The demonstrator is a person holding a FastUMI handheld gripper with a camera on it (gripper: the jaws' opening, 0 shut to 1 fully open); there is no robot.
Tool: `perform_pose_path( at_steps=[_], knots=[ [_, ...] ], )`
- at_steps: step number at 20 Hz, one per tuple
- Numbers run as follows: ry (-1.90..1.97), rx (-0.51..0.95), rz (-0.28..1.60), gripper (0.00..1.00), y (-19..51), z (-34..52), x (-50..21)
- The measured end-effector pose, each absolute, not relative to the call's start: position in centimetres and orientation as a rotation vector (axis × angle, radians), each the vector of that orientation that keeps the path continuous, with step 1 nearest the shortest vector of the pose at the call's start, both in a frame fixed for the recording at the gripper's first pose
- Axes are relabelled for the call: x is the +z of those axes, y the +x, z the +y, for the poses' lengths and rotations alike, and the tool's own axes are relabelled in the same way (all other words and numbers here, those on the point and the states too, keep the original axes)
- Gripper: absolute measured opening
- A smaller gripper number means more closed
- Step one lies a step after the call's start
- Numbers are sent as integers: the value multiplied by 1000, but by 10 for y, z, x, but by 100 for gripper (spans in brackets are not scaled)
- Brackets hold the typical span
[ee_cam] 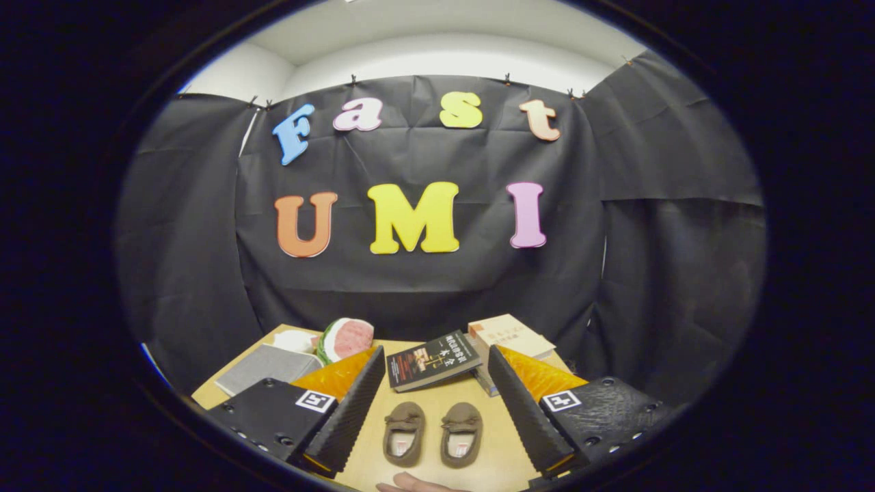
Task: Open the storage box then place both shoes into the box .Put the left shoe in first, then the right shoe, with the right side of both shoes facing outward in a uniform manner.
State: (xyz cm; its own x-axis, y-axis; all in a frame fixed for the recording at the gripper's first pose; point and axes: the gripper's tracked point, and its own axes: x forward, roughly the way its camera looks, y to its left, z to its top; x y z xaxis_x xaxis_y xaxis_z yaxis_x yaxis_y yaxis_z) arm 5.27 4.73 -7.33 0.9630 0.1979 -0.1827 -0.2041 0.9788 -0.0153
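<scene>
The tongs (429, 410) hang spread wide and empty above two brown shoes (433, 432) on the worktop (437, 396). I can't pick out the storage box, and the shoes look alike, so grabbing the wrong one first seems the likeliest slip.

Gripper (435, 372) is hovering with fingers (352, 403) spreading wide apart (nothing between the pads); a fingertip of a hand (417, 485) is showing below them.

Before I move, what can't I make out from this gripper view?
- Storage box: none identifiable; the tongs, open, hide the table behind both fingers.
- Grey flat item: partly behind one finger, identity unclear.
- Shoes: left versus right too small to tell.
- Hand: cut off.
</scene>
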Motion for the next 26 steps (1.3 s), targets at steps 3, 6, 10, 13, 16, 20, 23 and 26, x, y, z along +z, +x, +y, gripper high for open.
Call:
perform_pose_path(
  at_steps=[3,6,10,13,16,20,23,26],
  knots=[
    [-47,290,224,94,72,82,-97],
    [-17,416,296,95,90,130,-128],
    [108,511,486,95,109,185,-186],
    [163,578,624,95,122,229,-232],
    [241,682,777,96,125,266,-277],
    [421,801,951,96,123,307,-312],
    [531,893,1058,95,120,320,-339],
    [677,973,1191,96,120,337,-358]
  ],
)
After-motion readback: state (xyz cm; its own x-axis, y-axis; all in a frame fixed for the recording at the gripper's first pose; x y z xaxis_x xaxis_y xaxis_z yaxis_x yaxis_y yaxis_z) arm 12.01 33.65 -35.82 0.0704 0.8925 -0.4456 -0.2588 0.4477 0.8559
